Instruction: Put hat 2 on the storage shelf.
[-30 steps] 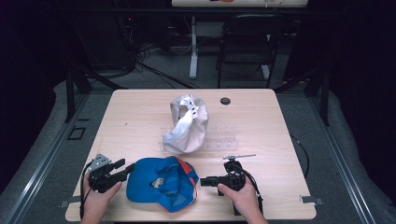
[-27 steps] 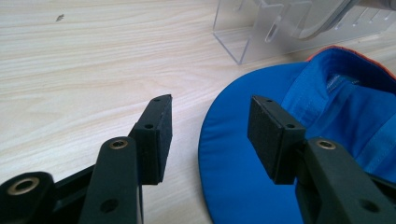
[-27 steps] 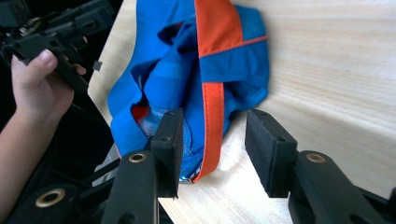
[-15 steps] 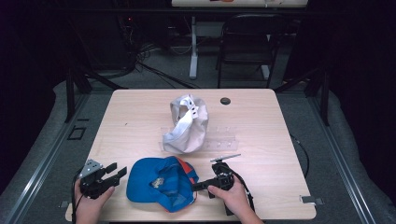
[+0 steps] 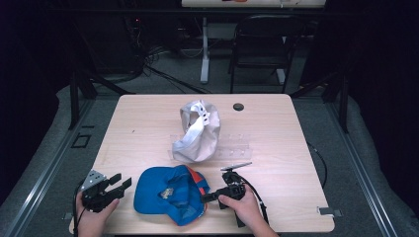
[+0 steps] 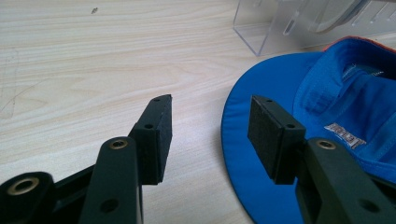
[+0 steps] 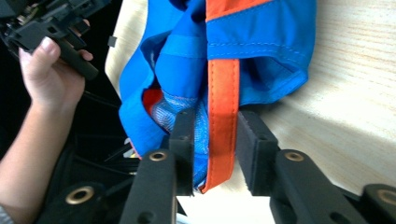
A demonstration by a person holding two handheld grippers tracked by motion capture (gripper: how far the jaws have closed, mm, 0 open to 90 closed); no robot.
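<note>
A blue cap [image 5: 168,195] with an orange strap lies upside down near the table's front edge. My right gripper [image 5: 205,198] points left at its right rim. In the right gripper view the jaws have just been closing, and the gripper [image 7: 215,140] now pinches the orange strap [image 7: 223,107] and blue fabric between its pads. My left gripper [image 5: 121,180] stands open just left of the cap. In the left gripper view the brim [image 6: 243,107] lies beside the right jaw of the gripper [image 6: 210,121], with bare table between the pads.
A grey-white cap [image 5: 197,133] rests on a clear acrylic stand [image 5: 237,145] at mid-table. A small black disc [image 5: 238,106] sits near the far edge. A black chair [image 5: 262,44] stands beyond the table, on the floor.
My right gripper moved left and down to the blue cap's rim, and its jaws closed on the strap. The left hand shifted only slightly, still open.
</note>
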